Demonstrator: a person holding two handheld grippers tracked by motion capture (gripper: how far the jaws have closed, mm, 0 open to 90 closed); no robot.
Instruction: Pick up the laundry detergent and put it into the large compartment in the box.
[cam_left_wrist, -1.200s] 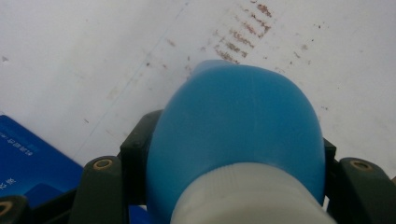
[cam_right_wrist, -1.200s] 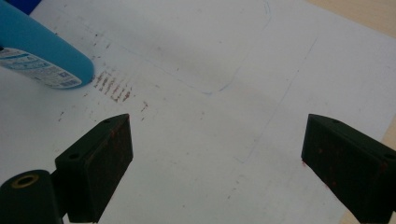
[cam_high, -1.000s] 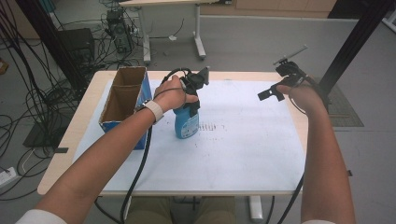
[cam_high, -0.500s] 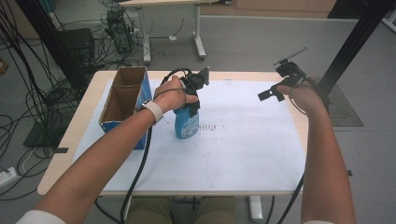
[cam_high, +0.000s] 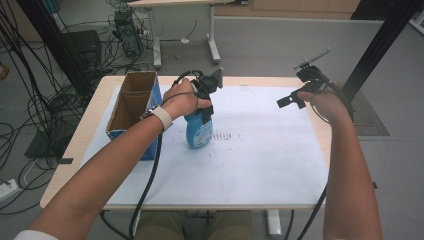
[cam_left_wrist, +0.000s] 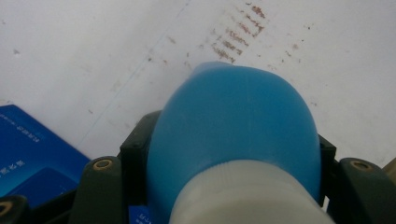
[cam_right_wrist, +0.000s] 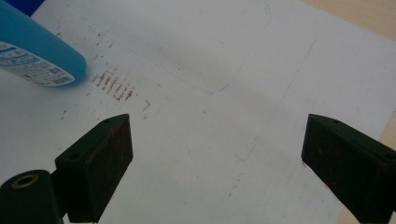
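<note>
A blue bottle (cam_high: 198, 131) with a white label stands upright on the white sheet (cam_high: 260, 155), just right of the cardboard box. My left gripper (cam_high: 201, 106) comes down from above and is shut on the bottle's upper part. In the left gripper view the blue shoulder and white neck of the bottle (cam_left_wrist: 233, 121) sit clamped between the black jaws of the left gripper (cam_left_wrist: 226, 158). My right gripper (cam_high: 286, 102) hovers over the sheet's far right, open, with nothing between the jaws. The right gripper (cam_right_wrist: 217, 163) looks across at the bottle's base (cam_right_wrist: 32, 51).
An open cardboard box (cam_high: 131, 102) with blue sides (cam_left_wrist: 28, 149) stands at the sheet's left edge. Brown smudged streaks (cam_high: 222, 136) mark the sheet right of the bottle. Cables and a black post surround the table.
</note>
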